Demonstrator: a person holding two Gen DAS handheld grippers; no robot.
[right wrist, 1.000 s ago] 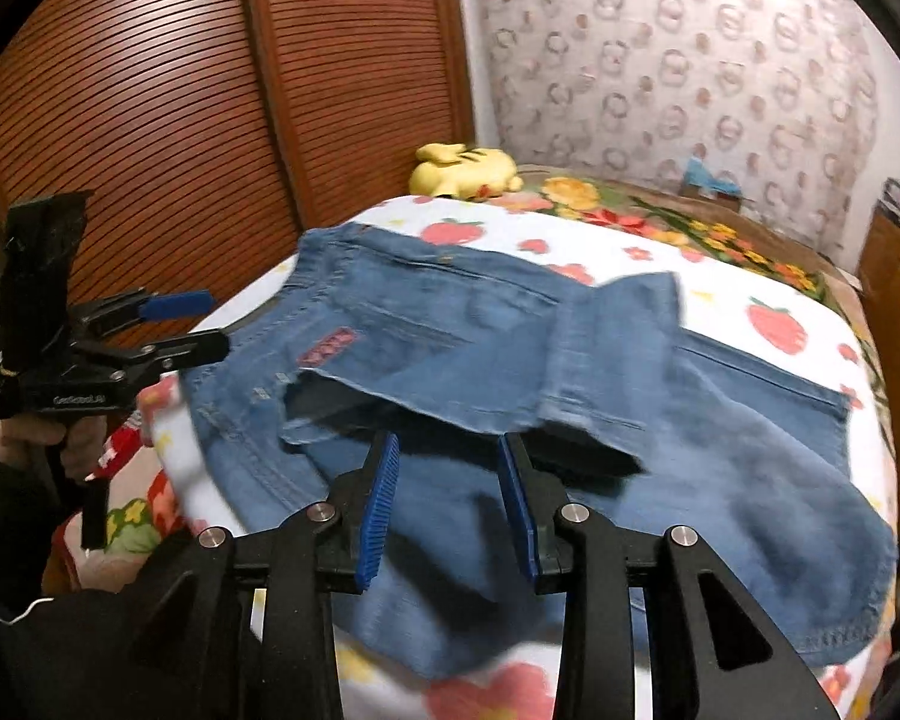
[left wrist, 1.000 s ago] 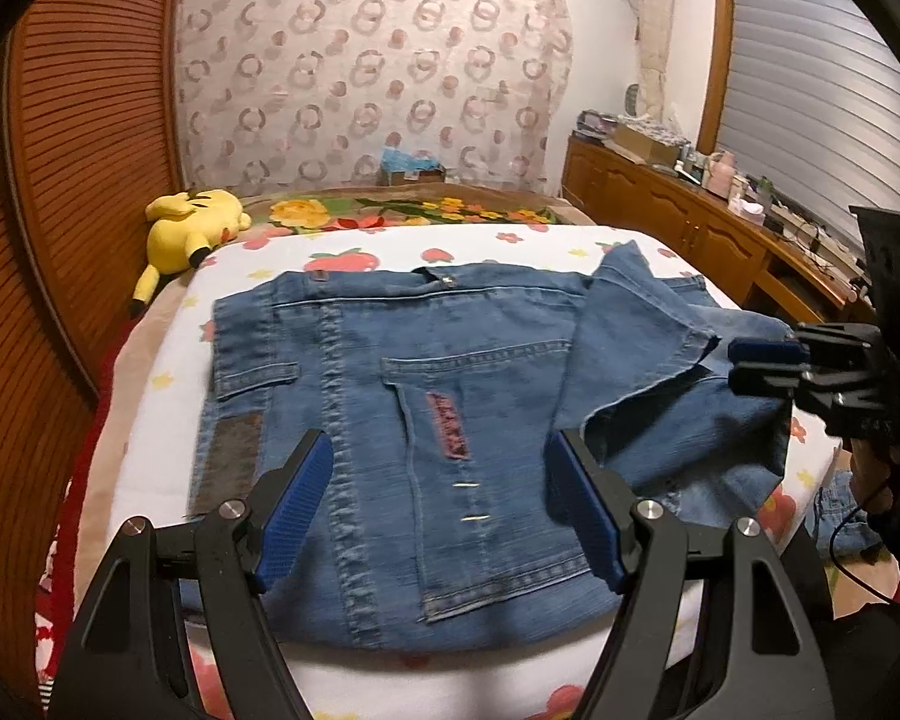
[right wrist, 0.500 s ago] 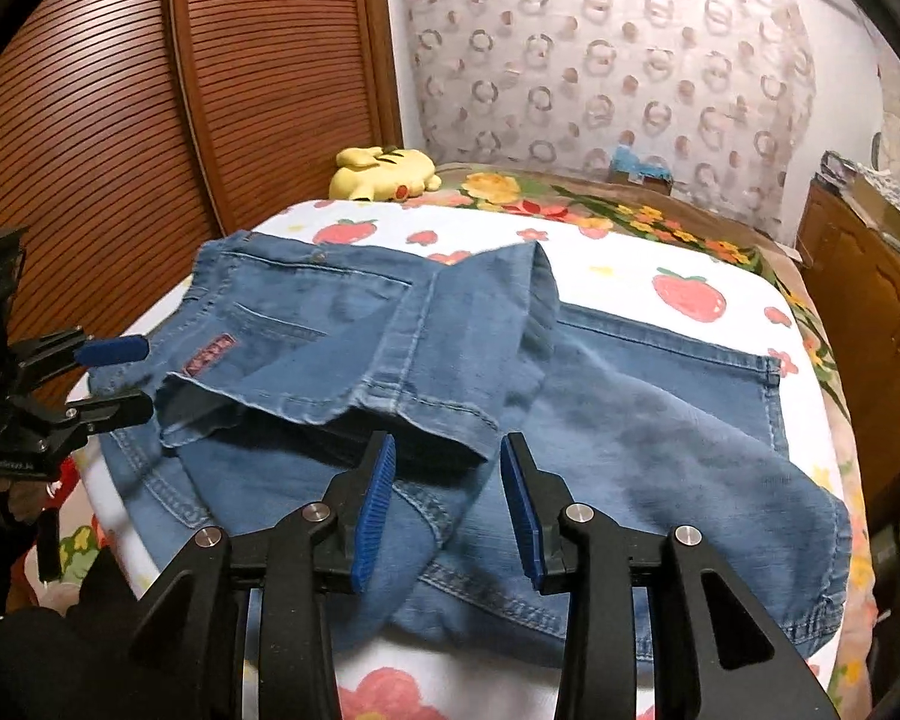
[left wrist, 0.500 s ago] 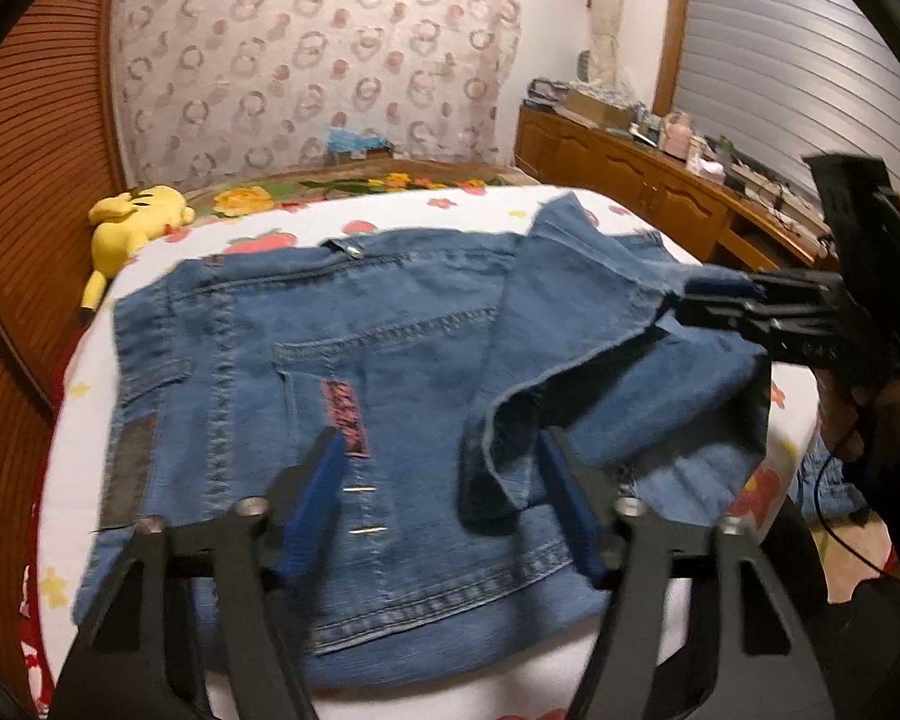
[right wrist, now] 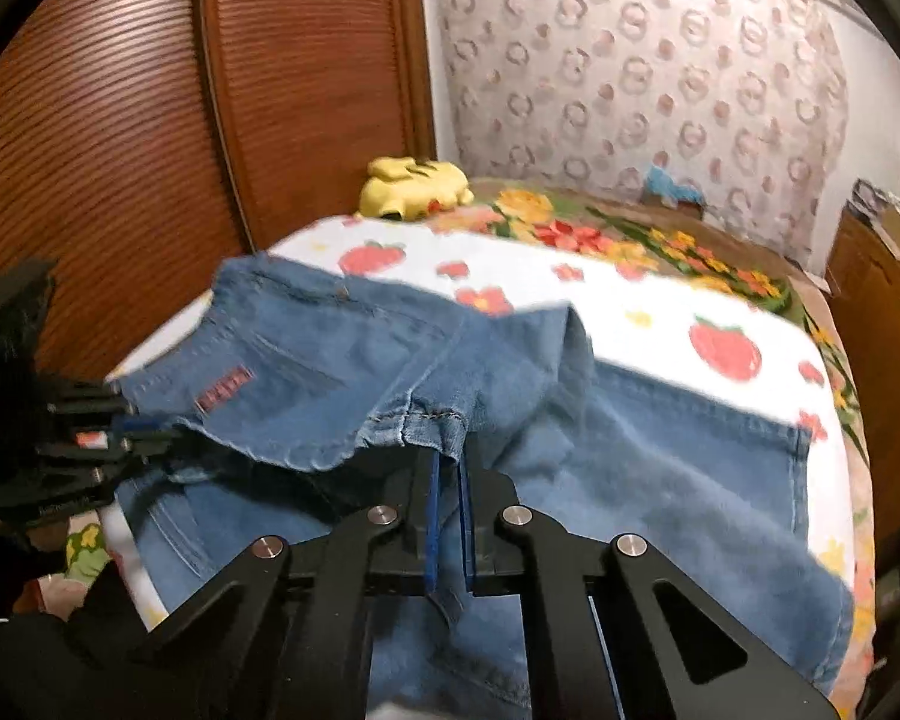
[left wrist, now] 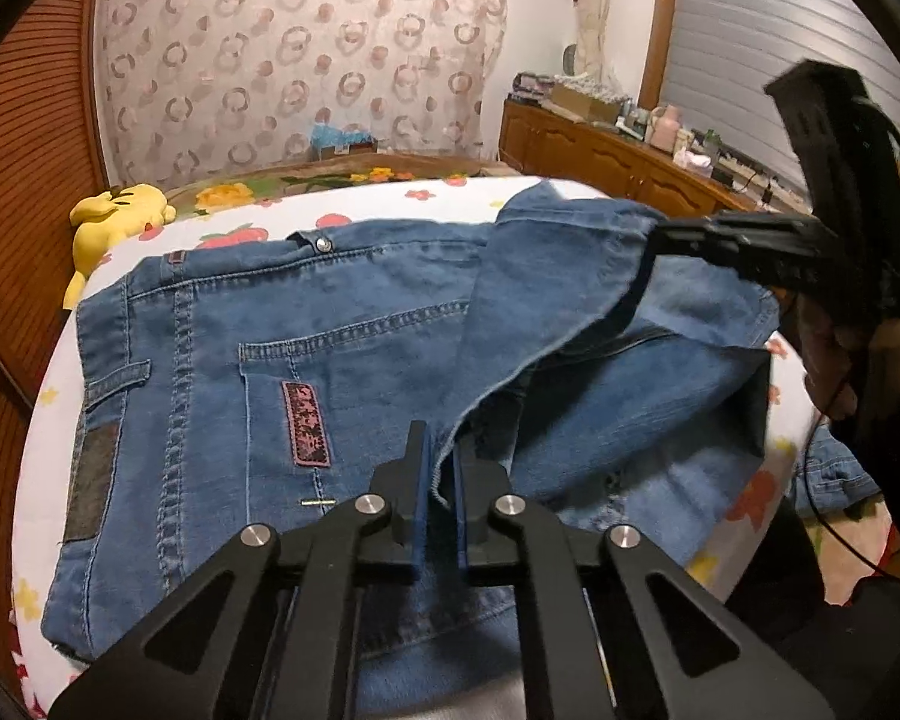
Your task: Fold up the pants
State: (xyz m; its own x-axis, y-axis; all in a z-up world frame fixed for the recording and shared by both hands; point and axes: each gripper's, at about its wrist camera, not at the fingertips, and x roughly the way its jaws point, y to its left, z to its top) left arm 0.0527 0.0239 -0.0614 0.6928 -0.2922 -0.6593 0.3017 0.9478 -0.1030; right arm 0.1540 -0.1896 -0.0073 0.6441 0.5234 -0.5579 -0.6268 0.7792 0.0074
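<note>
Both grippers, left (left wrist: 441, 468) and right (right wrist: 447, 468), clamped on the jeans' (left wrist: 222, 324) hem (atop the bed (right wrist: 630, 306)).

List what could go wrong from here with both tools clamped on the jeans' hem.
1. The left tool and right tool each pinch only a thin edge of the blue denim jeans; the hem may slip out when pulled.
2. The raised flap sags between them, so it could land creased.
3. Dragging may shift the jeans on the strawberry-print sheet.
</note>
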